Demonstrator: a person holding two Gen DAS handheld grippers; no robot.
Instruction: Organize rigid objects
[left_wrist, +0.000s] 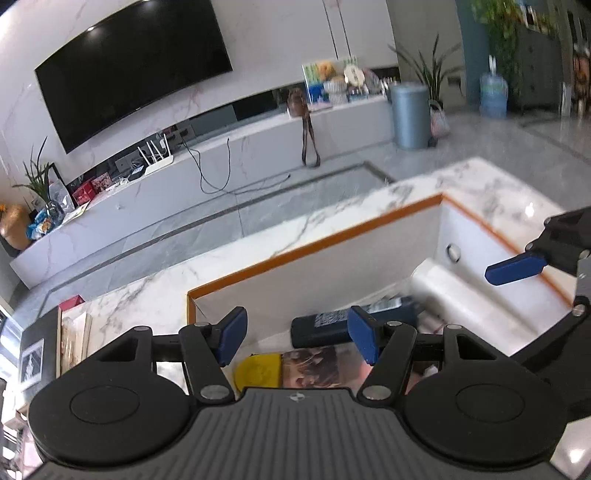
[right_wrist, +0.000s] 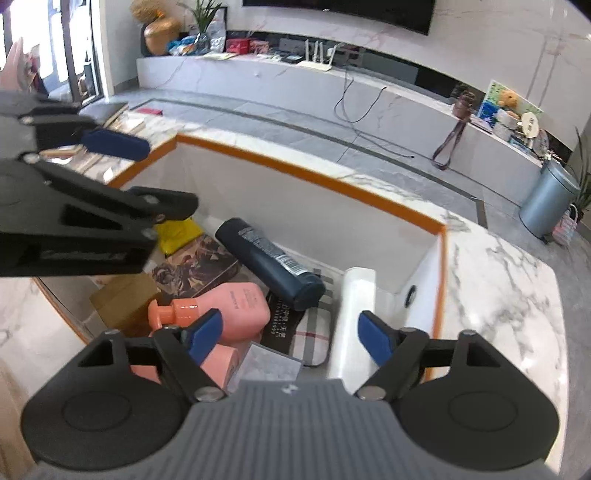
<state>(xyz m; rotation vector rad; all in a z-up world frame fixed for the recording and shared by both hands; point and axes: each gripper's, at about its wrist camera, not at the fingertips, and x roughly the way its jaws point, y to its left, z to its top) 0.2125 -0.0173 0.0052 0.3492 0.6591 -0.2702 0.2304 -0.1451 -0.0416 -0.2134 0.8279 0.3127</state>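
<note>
Both tools hang over the bin (right_wrist: 310, 173), and both are released with nothing between the pads. Just ahead of the right gripper (right_wrist: 291, 338) lie a pink bottle (right_wrist: 236, 306), a dark bottle (right_wrist: 269, 262) and a white roll (right_wrist: 351, 317); below the left gripper (left_wrist: 299, 338) sit a yellow item (left_wrist: 258, 371) and a printed box (left_wrist: 314, 365). Most goods seem already binned, loosely piled rather than ordered. Books (left_wrist: 70, 336) beside the left gripper, outside the bin, may remain, though blur leaves that uncertain.
</note>
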